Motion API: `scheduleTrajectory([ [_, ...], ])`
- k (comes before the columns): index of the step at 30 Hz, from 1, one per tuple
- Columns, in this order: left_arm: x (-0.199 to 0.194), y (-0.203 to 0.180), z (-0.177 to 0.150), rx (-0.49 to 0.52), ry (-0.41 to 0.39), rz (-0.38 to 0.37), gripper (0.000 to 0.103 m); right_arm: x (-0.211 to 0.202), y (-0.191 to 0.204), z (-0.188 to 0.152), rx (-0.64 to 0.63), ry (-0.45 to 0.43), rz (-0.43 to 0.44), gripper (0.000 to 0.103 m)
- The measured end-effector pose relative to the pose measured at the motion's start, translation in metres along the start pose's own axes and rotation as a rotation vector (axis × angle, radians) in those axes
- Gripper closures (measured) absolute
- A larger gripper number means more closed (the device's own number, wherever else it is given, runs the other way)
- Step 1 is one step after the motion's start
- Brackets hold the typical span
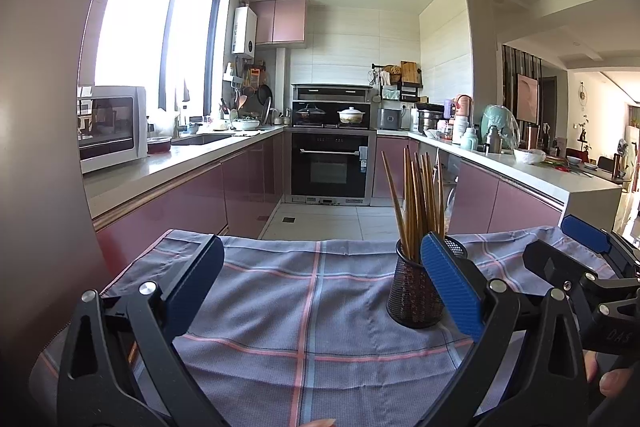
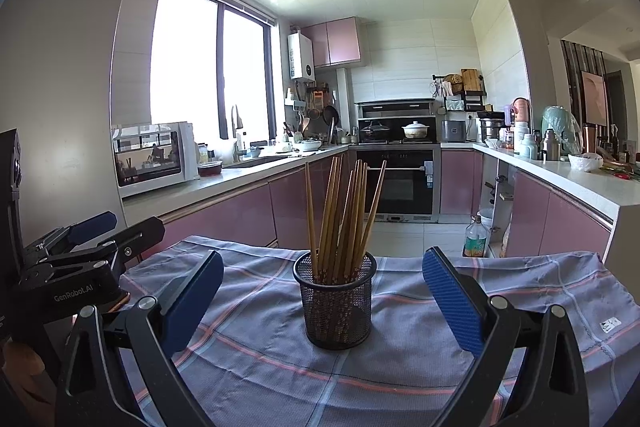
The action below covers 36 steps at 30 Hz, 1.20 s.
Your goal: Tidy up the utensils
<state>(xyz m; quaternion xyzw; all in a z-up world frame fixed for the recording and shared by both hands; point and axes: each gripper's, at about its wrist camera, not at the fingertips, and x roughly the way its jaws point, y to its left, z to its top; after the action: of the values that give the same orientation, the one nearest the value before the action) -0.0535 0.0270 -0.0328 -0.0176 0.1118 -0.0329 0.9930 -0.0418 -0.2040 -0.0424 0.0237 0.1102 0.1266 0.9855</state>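
A black mesh holder (image 2: pixel 337 301) stands upright on a blue checked cloth (image 2: pixel 260 359), with several brown chopsticks (image 2: pixel 340 211) standing in it. My right gripper (image 2: pixel 322 299) is open, its blue pads either side of the holder and a little nearer than it. In the left wrist view the holder (image 1: pixel 414 293) sits right of centre, partly behind my left gripper's right pad (image 1: pixel 452 287). My left gripper (image 1: pixel 320 291) is open over bare cloth (image 1: pixel 288 307). The right gripper's far pad (image 1: pixel 586 233) shows at the right edge.
Pink kitchen cabinets run behind the table in a U, with a black oven (image 2: pixel 400 181) at the back and a white microwave (image 2: pixel 154 157) on the left counter. A bottle (image 2: pixel 475 237) stands on the floor at right. A wall panel (image 1: pixel 36 147) is close on the left.
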Motion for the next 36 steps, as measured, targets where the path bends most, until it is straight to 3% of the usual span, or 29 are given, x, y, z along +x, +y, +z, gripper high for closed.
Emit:
scheduleTrajectory([
  [36,-0.0010,0.0003,-0.0001,0.003,-0.001,0.001,0.006,0.0026,-0.0007,0.0010,0.002,0.001,0.000,0.007],
])
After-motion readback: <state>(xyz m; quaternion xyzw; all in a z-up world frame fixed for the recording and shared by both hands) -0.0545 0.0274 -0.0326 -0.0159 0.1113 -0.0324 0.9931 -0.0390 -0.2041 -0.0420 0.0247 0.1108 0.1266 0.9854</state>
